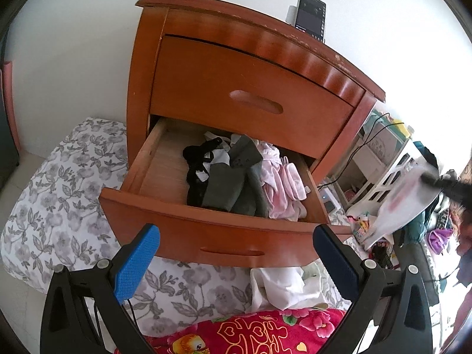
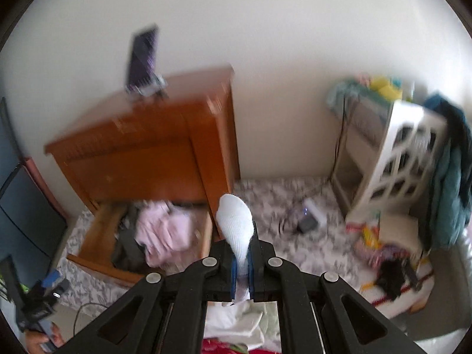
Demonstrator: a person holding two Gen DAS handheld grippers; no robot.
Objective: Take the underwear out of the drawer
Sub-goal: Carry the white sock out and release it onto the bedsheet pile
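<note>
Right tool (image 2: 242, 268) clamps a white ribbed sock (image 2: 236, 221); left tool (image 1: 236, 253) gapes before the open drawer (image 1: 206, 224) of clothes.

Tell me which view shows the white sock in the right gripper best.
The right wrist view: the white sock sits sharp and central, pinched in the shut right gripper. The left wrist view shows only a blurred white shape at its right edge.

Soft daylight fills both views, bright and even, with faint shadows; the white wall (image 1: 73, 44) glares near washed out at the right edge; the left wrist view is sharp; the right wrist view is smeared, the nightstand (image 2: 141, 153) and shelf (image 2: 398, 171) blurred; fisheye bending curves the dark-cornered edges.
</note>
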